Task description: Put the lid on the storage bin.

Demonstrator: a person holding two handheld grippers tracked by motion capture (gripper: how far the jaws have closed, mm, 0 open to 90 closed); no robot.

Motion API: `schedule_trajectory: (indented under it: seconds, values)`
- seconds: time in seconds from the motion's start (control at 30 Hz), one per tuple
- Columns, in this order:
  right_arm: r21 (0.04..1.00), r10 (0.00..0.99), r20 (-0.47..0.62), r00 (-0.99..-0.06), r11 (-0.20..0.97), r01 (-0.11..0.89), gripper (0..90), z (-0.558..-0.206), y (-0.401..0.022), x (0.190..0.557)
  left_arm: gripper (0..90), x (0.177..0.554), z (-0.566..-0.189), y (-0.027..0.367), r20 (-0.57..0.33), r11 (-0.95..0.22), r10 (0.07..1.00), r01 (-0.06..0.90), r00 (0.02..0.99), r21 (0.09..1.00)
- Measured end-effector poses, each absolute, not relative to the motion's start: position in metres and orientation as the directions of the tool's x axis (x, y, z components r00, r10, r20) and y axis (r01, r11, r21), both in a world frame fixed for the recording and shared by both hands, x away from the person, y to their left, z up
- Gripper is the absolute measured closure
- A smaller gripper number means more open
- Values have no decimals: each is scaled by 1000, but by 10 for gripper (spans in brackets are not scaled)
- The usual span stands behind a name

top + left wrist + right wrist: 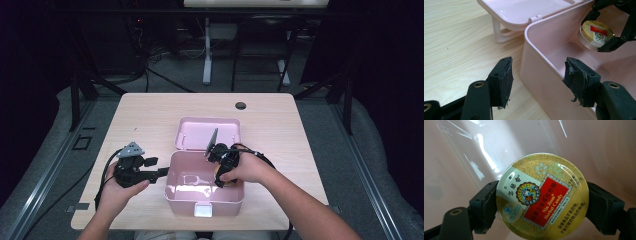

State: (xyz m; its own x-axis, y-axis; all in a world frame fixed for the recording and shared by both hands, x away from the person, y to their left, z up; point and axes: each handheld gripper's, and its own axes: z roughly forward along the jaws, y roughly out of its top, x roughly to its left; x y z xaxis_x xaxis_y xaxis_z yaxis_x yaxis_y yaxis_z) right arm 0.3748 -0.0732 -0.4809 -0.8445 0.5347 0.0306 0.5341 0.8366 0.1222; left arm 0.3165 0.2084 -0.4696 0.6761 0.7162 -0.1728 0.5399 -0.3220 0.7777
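A pink plastic box (220, 206) stands open near the table's front edge, its lid (200, 131) folded back flat behind it. My right gripper (222, 176) reaches down into the box and is shut on a round yellow candy tin (541, 197), one pad (486, 207) on each side of its rim. The tin (596, 33) hangs tilted above the box floor, near the right wall. My left gripper (539, 70) is open and straddles the box's left wall (536, 82), one jaw outside and one inside, with a gap beside the outer jaw.
The box sits on a light wooden table (150, 115) with a dark cable hole (241, 105) at the back. Bare tabletop lies left, right and behind the box. Beyond the table are desk legs and cables on a dark floor.
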Motion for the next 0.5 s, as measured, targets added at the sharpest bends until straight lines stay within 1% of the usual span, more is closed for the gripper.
schedule_trajectory:
  seconds: [0.5]
  values:
    - [132,496,23,-868,859,495,196,-484,-70,372,394,316,-469,209,-172,-321,717,539,676,779]
